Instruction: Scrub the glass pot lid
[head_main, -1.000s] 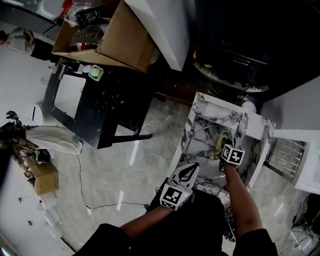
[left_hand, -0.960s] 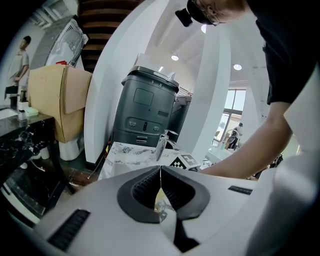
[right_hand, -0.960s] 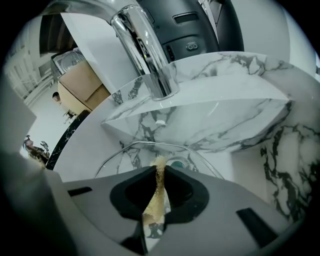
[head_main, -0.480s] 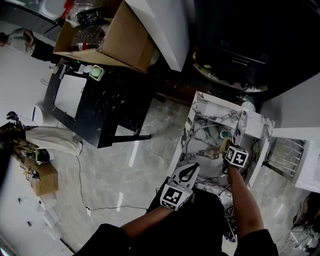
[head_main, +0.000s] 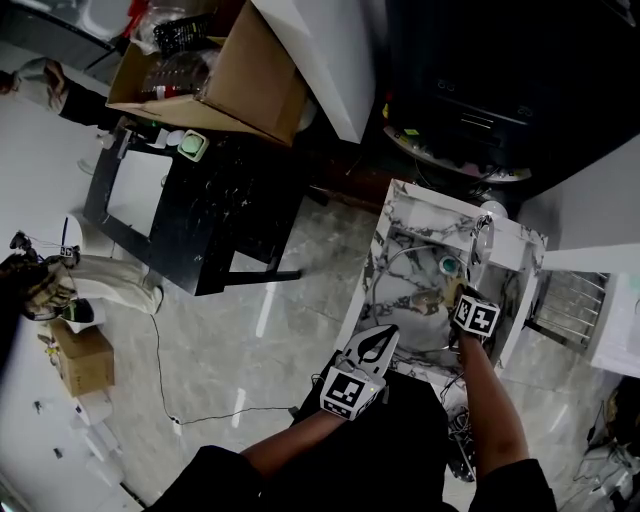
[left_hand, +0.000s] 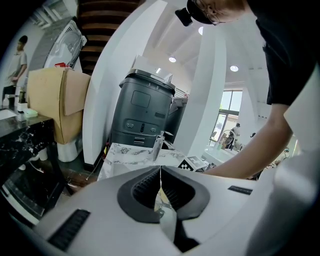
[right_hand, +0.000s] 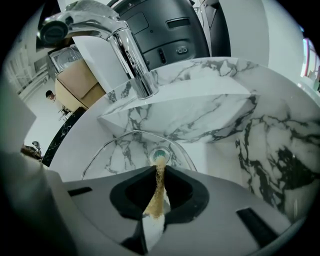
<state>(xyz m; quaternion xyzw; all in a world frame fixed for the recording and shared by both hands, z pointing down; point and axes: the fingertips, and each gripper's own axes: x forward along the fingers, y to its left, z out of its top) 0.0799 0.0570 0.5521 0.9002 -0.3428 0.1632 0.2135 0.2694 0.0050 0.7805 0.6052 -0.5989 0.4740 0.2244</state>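
Observation:
The glass pot lid (head_main: 402, 290) lies in the marble sink (head_main: 392, 218), its teal knob (head_main: 450, 266) showing. In the right gripper view the lid (right_hand: 117, 150) and knob (right_hand: 160, 155) sit just beyond the jaws. My right gripper (head_main: 447, 300) is low over the lid, shut on a thin brownish scrub pad (right_hand: 156, 197) seen edge-on. My left gripper (head_main: 376, 338) hovers at the sink's front edge, short of the lid; in its own view the left gripper (left_hand: 160, 172) has its jaws closed with nothing between them.
A chrome faucet (right_hand: 125, 50) stands at the sink's back edge. A wire rack (head_main: 565, 305) sits right of the sink. A black table (head_main: 190, 190) and an open cardboard box (head_main: 215, 70) stand to the left across the glossy floor.
My right gripper has drawn the scrub pad back across the lid toward the sink's front, uncovering the teal knob. The left gripper has stayed put.

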